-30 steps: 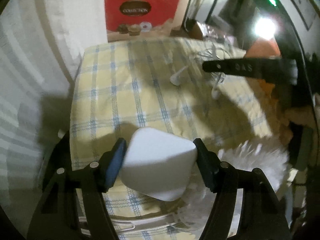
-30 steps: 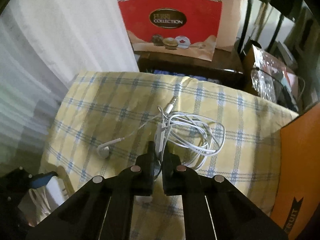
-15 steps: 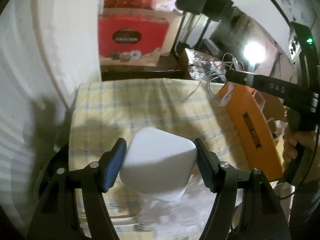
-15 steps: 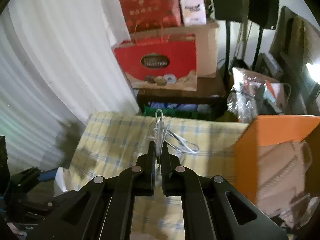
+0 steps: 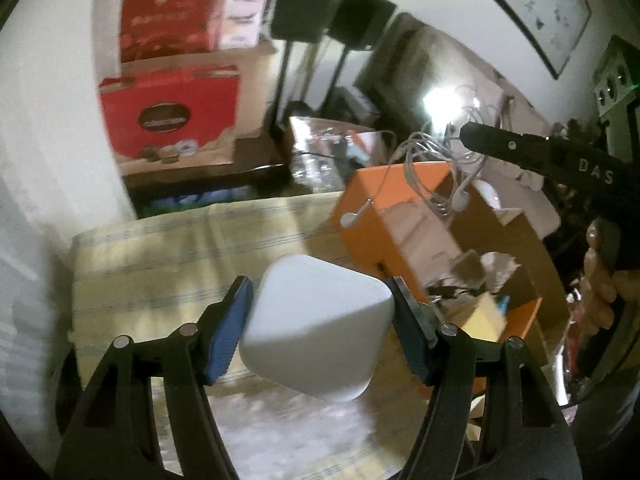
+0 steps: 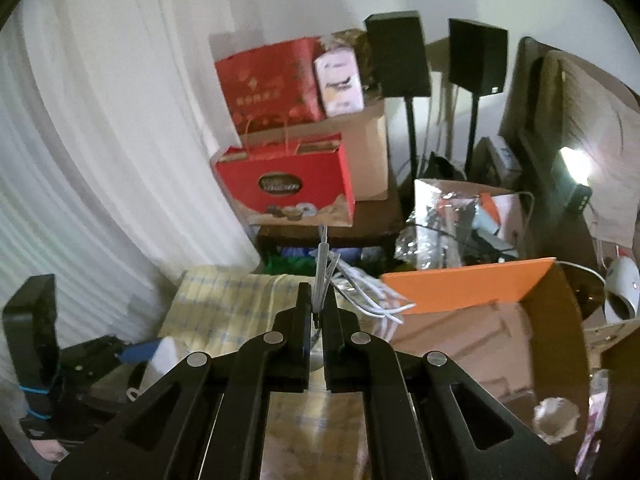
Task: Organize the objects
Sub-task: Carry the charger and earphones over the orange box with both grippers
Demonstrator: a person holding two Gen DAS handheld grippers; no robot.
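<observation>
The white earphones hung in a loose tangle in the air above the open orange box, their cable pinched in the clenched jaws of the right gripper, with two earbuds dangling low against the box's near wall and rim. In the right wrist view the cable ran up between the fingertips and trailed off toward the box's orange flap. The white charger block sat clamped between the blue pads of the left gripper, lifted clear of the yellow checked cloth and near the box's left side. By my reading, the step in hand was the carry: both items were off the cloth and on their way to the box, the earphones ahead of the charger. The next move probably called for lowering the tangle inside the box walls before the right jaws let go, so that no loop or earbud caught on the rim or hung outside. The charger would then need bringing over the opening, clear of the person's hand and the other gripper. Clutter already lay in the box, blurred, so a bare spot could not be picked out.
</observation>
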